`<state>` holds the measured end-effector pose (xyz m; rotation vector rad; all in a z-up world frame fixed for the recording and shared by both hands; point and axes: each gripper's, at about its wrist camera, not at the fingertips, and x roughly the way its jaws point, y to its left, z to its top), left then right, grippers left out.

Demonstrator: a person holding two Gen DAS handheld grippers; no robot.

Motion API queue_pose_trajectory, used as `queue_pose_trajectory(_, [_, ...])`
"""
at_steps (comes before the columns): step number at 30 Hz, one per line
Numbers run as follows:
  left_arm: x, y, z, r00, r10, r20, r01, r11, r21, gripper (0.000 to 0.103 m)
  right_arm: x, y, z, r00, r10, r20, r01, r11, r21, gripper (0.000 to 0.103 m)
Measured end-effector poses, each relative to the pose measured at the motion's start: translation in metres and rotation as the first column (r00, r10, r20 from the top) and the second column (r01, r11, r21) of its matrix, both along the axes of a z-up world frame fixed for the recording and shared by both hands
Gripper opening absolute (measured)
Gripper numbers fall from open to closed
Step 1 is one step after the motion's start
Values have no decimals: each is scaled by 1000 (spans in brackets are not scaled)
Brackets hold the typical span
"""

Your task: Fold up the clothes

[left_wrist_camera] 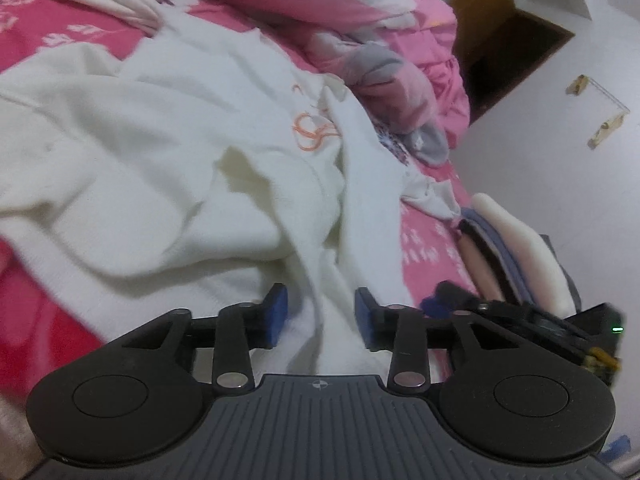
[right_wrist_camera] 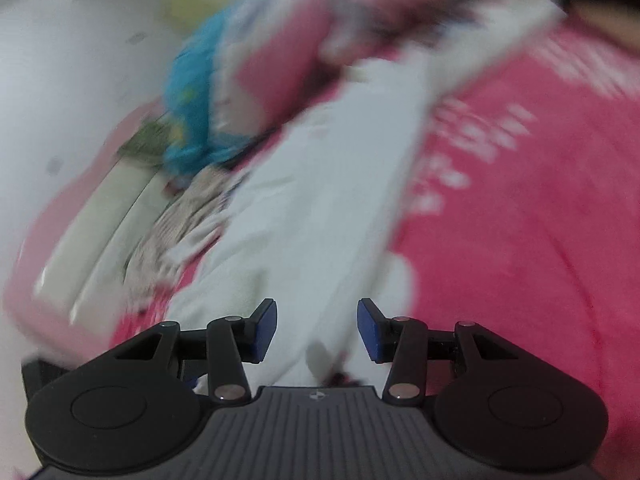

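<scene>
Above the crumpled white knit garment (left_wrist_camera: 168,152), left gripper (left_wrist_camera: 321,316) and right gripper (right_wrist_camera: 317,330) both gape, blue pads apart, gripping nothing.

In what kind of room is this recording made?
Most likely a bedroom: the white garment lies on a bed with a pink patterned sheet, a bunched pink quilt behind it, and a plain white wall alongside.
</scene>
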<state>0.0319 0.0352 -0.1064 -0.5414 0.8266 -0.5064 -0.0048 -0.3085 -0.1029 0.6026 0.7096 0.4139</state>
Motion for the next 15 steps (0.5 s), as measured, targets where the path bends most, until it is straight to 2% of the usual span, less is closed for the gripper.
queue_pose_trajectory(3, [-14,13,6,998,47,43,-49,998,45,50,-3,39,18,988,127,87,-115,985,-126,48])
queue_pose_trajectory(7, [-35,31,19,988,96,119,-113,983,144,58,15,90,26,965,246,91,-217,944,-249,52])
queue_pose_trajectory(8, [-40,34,22,985,109,133,-131,977,167,61,18,102,28,957,276,87,-243,931,-273,55])
queue_pose_trajectory(9, [-44,37,24,981,124,149,-151,970,189,63,22,114,29,949,305,83,-269,917,-296,62])
queue_pose_trajectory(11, [-52,44,26,971,155,183,-196,953,230,71,24,137,27,935,345,78,-294,882,-369,72])
queue_pose_trajectory(13, [-58,51,28,959,181,219,-237,935,265,72,22,157,22,927,369,69,-300,838,-457,72])
queue_pose_trajectory(14, [-59,55,27,954,186,234,-248,929,276,72,21,167,19,922,381,64,-301,813,-499,68])
queue_pose_trajectory(15, [-59,57,26,951,190,243,-257,923,286,72,20,172,16,927,370,59,-283,796,-535,56])
